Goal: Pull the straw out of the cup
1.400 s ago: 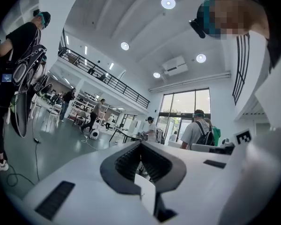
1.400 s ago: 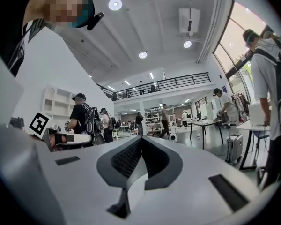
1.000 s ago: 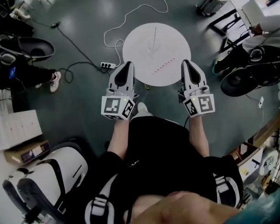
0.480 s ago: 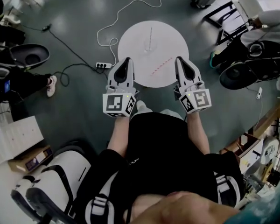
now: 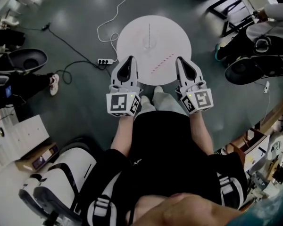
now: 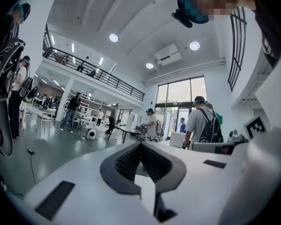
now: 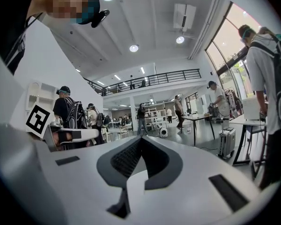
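A clear cup [image 5: 150, 43] stands on the round white table [image 5: 132, 36] with a thin straw [image 5: 149, 31] upright in it. A red-and-white striped straw [image 5: 162, 62] lies loose on the table nearer to me. My left gripper [image 5: 128, 60] hovers over the table's near left edge, shut and empty. My right gripper [image 5: 182, 61] is over the near right edge, also shut with nothing in it. In the left gripper view the jaws [image 6: 140, 143] meet; in the right gripper view [image 7: 140, 138] they meet too. Neither gripper view shows the cup.
A power strip [image 5: 105, 60] with cables lies on the floor left of the table. Black seats [image 5: 26, 59] and a seated person are at the left, another person [image 5: 269, 25] and a black chair at the right. A white case [image 5: 61, 171] stands bottom left.
Both grippers have drifted slightly together along the table's near edge and stayed shut. The head view has shifted, and my shoes now show below the table.
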